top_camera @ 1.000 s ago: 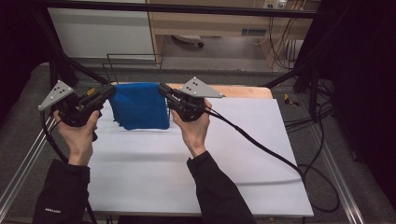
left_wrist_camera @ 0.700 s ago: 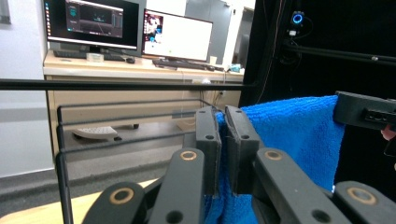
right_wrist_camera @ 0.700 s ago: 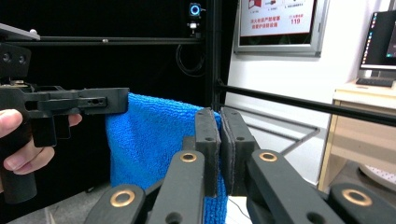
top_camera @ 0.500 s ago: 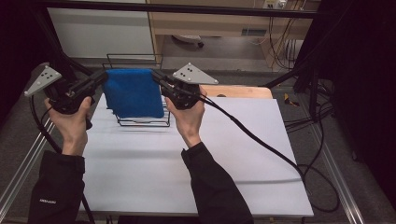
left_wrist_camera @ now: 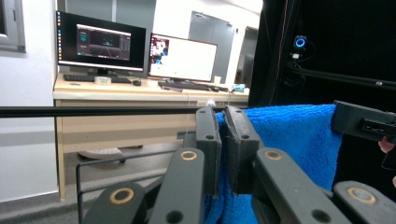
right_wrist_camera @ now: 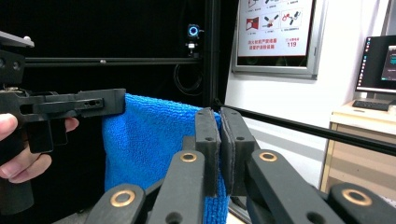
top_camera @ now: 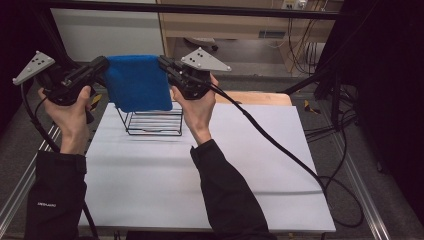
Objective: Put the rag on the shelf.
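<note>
**Blue towel pinched at both top corners, hanging above the wire rack**

We see the white table top (top_camera: 240, 165) as the biggest thing in the high view, the person's two dark-sleeved forearms coming in from the bottom edge.

Next down: the blue towel (top_camera: 137, 82). It hangs in the air, stretched flat between the two grippers, top edge roughly level, lower edge draping in front of the top of the black wire rack (top_camera: 152, 122). We can't tell whether the cloth touches the wire. The rack stands on the table near its far left part.

Left gripper (top_camera: 102, 64): jaws clamped on the towel's top left corner. In the left gripper view the blue cloth (left_wrist_camera: 289, 144) is squeezed between the two black pads, the other gripper's tip at the far corner.

Right gripper (top_camera: 164, 62): jaws clamped on the top right corner. The right gripper view has the cloth (right_wrist_camera: 149, 144) pinched between its pads and spreading off towards the other gripper.

Both grippers sit at about the same height, well above the table. The right one's black cable (top_camera: 280, 147) trails across the table and off its right edge.
</note>
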Available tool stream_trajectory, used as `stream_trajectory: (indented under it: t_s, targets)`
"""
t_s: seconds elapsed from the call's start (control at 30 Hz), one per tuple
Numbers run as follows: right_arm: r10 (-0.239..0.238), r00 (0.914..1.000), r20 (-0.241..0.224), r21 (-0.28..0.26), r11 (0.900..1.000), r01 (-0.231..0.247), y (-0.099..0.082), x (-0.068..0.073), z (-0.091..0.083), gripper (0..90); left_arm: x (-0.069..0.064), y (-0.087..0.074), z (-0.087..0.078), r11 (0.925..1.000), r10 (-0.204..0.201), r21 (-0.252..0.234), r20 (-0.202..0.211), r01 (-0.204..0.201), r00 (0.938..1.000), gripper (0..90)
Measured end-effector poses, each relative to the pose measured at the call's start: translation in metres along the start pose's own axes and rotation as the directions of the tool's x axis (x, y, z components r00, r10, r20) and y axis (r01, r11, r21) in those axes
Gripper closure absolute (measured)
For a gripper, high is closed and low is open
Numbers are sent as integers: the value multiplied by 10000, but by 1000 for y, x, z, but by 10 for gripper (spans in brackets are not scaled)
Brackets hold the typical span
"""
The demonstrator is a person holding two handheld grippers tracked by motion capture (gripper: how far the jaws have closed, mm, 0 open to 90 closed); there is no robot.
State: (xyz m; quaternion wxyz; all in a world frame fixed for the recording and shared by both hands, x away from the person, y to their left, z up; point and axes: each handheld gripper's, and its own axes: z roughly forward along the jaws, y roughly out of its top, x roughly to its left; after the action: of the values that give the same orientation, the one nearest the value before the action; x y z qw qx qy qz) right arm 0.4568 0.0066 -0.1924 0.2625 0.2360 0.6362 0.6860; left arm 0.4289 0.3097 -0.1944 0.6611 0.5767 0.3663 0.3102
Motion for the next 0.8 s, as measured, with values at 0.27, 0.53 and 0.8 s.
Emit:
stream_trajectory:
  t_s: [0.27, 0.53, 0.8]
  targets:
    - [-122, 9999, 114, -74, 9999, 123, 14, -5, 12, 870, 5, 13, 9, 9999, -55, -164, -127, 53, 9999, 848]
    - [-26, 9998, 193, -330, 9994, 32, 21, -14, 22, 871, 10, 24, 19, 9989, -116, -446, -85, 112, 9999, 849]
    - [-158, 9992, 369, -421, 9990, 173, 30, -21, 31, 871, 13, 34, 31, 9982, -171, -579, -248, 156, 9995, 848]
